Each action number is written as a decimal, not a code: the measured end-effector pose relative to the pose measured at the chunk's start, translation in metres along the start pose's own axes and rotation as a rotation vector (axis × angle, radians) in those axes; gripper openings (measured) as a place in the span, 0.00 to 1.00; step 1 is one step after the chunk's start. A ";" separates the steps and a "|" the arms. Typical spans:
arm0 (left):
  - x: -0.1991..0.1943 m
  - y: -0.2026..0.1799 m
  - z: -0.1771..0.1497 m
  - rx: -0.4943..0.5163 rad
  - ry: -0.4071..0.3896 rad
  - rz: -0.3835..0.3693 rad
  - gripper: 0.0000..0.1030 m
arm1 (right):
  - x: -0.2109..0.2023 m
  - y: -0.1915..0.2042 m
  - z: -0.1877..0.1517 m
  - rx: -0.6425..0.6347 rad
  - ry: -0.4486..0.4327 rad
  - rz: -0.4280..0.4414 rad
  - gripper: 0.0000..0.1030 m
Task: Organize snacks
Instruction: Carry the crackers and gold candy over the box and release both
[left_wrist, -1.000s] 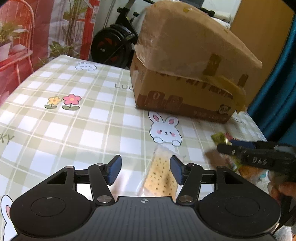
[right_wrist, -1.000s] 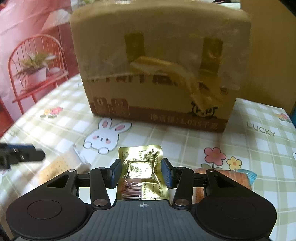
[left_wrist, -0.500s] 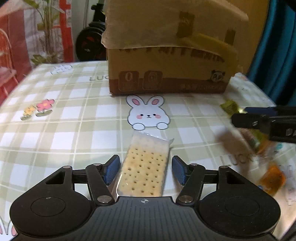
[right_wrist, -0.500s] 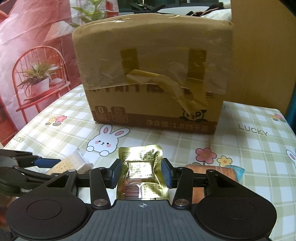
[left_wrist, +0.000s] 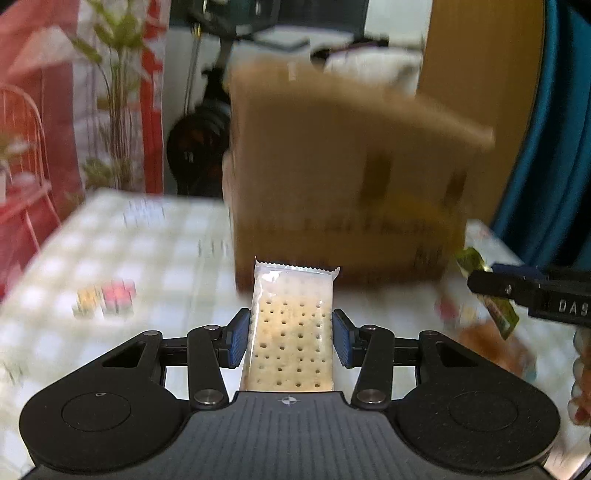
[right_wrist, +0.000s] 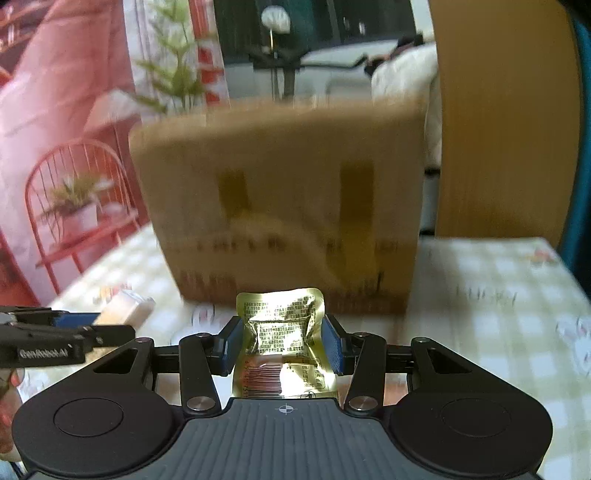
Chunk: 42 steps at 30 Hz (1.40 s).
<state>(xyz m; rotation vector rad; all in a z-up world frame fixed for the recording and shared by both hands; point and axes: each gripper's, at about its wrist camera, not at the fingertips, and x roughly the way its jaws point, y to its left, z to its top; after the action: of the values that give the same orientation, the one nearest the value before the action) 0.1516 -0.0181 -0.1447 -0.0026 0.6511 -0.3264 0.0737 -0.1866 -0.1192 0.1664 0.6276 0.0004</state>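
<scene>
My left gripper (left_wrist: 291, 338) is shut on a clear-wrapped cracker pack (left_wrist: 291, 332) and holds it above the checked tablecloth (left_wrist: 122, 266). My right gripper (right_wrist: 282, 343) is shut on a gold foil snack packet (right_wrist: 282, 343), also lifted off the table. The brown cardboard box (left_wrist: 343, 184) stands straight ahead, blurred; it fills the middle of the right wrist view (right_wrist: 280, 206). The right gripper with its packet shows at the right edge of the left wrist view (left_wrist: 532, 291). The left gripper shows at the left edge of the right wrist view (right_wrist: 66, 334).
An orange snack pack (left_wrist: 491, 343) lies on the table at the right. Behind the table are a red chair with a plant (right_wrist: 74, 199), an exercise bike (left_wrist: 199, 144), a wooden panel (right_wrist: 502, 122) and a blue curtain (left_wrist: 554, 129).
My left gripper closed on the cracker pack and lifted it off the table. Both grippers rose with their packs, and the views now look higher at the box.
</scene>
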 end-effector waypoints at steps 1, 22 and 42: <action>-0.004 -0.001 0.009 0.001 -0.027 0.002 0.47 | -0.004 -0.001 0.007 -0.002 -0.024 0.001 0.41; 0.028 -0.025 0.176 0.060 -0.287 -0.038 0.48 | 0.047 -0.056 0.174 -0.078 -0.252 -0.040 0.42; 0.054 -0.025 0.171 0.072 -0.189 -0.058 0.56 | 0.057 -0.068 0.151 0.017 -0.199 -0.037 0.53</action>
<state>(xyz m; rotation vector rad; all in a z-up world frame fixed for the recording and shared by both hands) 0.2867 -0.0751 -0.0380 0.0167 0.4520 -0.4005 0.2045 -0.2745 -0.0424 0.1690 0.4319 -0.0564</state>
